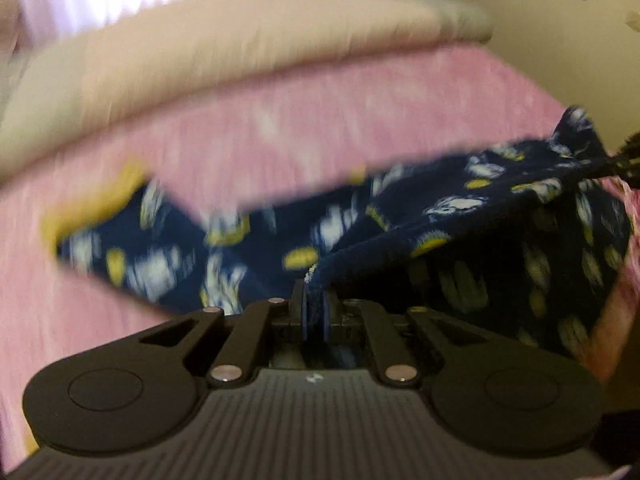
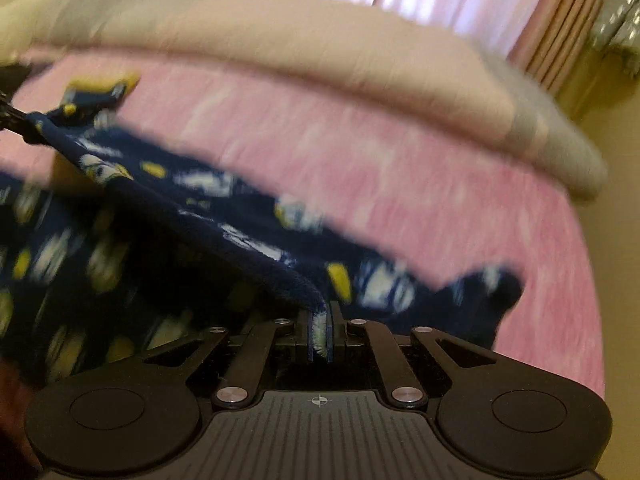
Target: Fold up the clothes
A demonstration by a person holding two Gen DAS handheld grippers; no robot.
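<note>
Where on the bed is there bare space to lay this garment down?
Bare pink sheet lies between the blue garment and the cream blanket. The near side is crowded: the left gripper and right gripper pinch the garment there.

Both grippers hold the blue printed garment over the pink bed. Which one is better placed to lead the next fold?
Probably neither: the left gripper and right gripper both clamp the blue garment's edge, jaws shut.

no readable text, labels, brands or numbers, both views blurred
</note>
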